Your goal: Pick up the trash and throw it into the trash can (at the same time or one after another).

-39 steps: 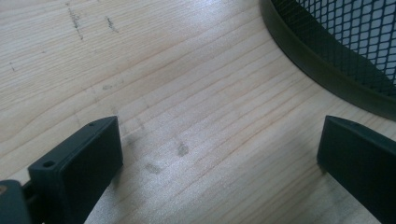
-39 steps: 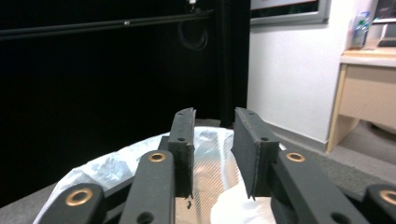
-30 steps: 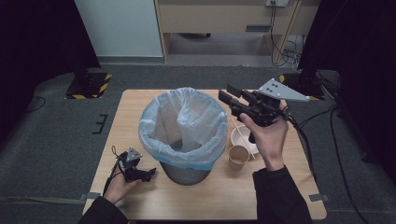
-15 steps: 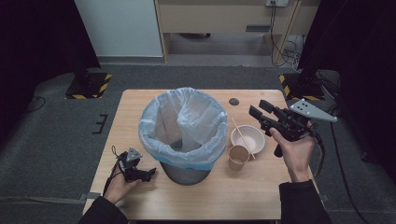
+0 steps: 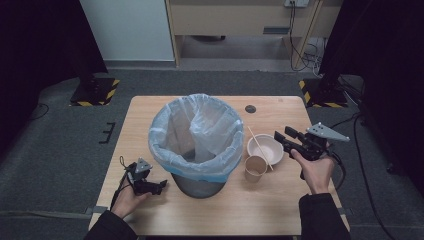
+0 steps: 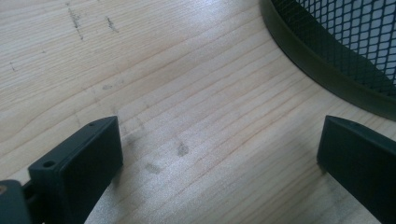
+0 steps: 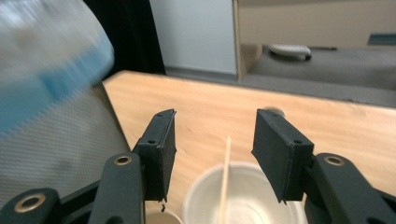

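We see the right gripper [image 5: 286, 139], jaws spread and empty, at three o'clock from the white bowl [image 5: 265, 148]; its chopstick [image 5: 260, 147] runs under the frame edge. Left gripper [image 5: 159, 187] rests agape by the bin [image 5: 197, 145].

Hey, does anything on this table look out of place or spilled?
Nothing is spilled. The one odd bit: a wooden stick lies slanted across the white bowl, overhanging its rim. The paper cup stands upright beside the lined bin.
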